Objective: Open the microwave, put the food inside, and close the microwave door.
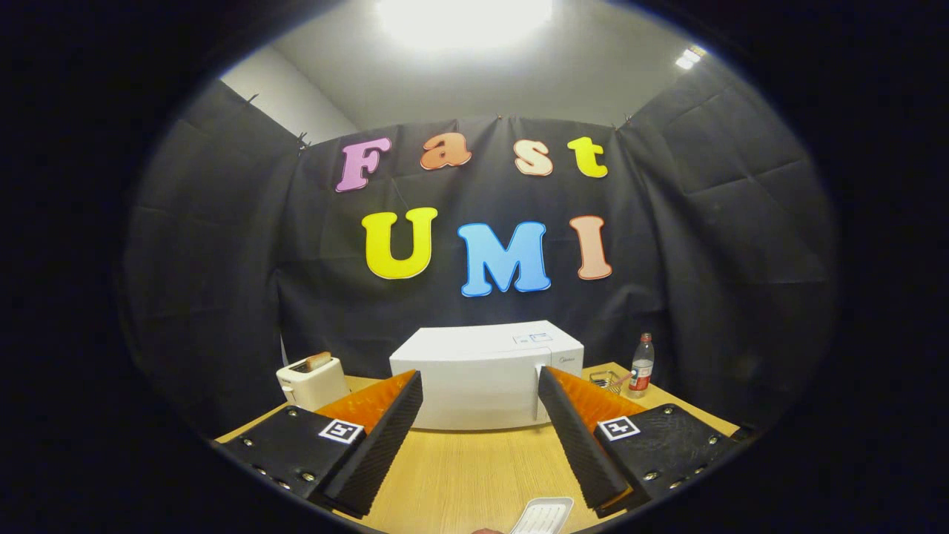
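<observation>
The tongs [480, 380] are spread wide, holding nothing, above the wooden surface [474, 475]. Just beyond them sits the microwave [482, 378], door shut. A toaster [311, 382] stands to its left, a bottle [641, 365] to its right. A white tray [543, 516] lies nearest, between the fingers.

The microwave [485, 374] is a white, box-shaped oven standing upright on the wooden counter [474, 475], its door shut and a slim vertical handle near the front's right edge; it sits just beyond the spread fingertips of the hand-held gripper [480, 386], framed between them. Close in front of the fingers, at the counter's near edge, lies a small white tray [543, 515] with a ribbed inside, possibly the food's container, though it is cut off and what it holds cannot be made out.
</observation>
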`<state>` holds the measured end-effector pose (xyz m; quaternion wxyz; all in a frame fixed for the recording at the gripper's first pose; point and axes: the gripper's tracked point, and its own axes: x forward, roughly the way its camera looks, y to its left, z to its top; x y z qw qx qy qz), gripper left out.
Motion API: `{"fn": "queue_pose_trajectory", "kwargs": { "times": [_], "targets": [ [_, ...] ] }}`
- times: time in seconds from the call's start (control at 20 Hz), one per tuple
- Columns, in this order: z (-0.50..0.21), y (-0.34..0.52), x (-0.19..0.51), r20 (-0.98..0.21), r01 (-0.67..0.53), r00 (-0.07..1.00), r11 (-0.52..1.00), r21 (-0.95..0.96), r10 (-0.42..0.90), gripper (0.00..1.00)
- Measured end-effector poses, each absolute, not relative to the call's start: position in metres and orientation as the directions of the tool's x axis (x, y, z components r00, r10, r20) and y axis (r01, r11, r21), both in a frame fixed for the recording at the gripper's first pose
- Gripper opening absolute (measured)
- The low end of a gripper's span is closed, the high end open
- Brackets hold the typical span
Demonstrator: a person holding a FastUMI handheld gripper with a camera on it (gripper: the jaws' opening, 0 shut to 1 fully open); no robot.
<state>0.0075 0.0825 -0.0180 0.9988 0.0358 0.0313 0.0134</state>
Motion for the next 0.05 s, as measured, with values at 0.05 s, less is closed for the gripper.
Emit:
{"fn": "queue_pose_trajectory", "kwargs": {
  "times": [0.05],
  "targets": [
    [-0.0148,0.0821,0.0078,-0.052,-0.025,0.998,0.997,0.074,0.029,0.99]
  ]
}}
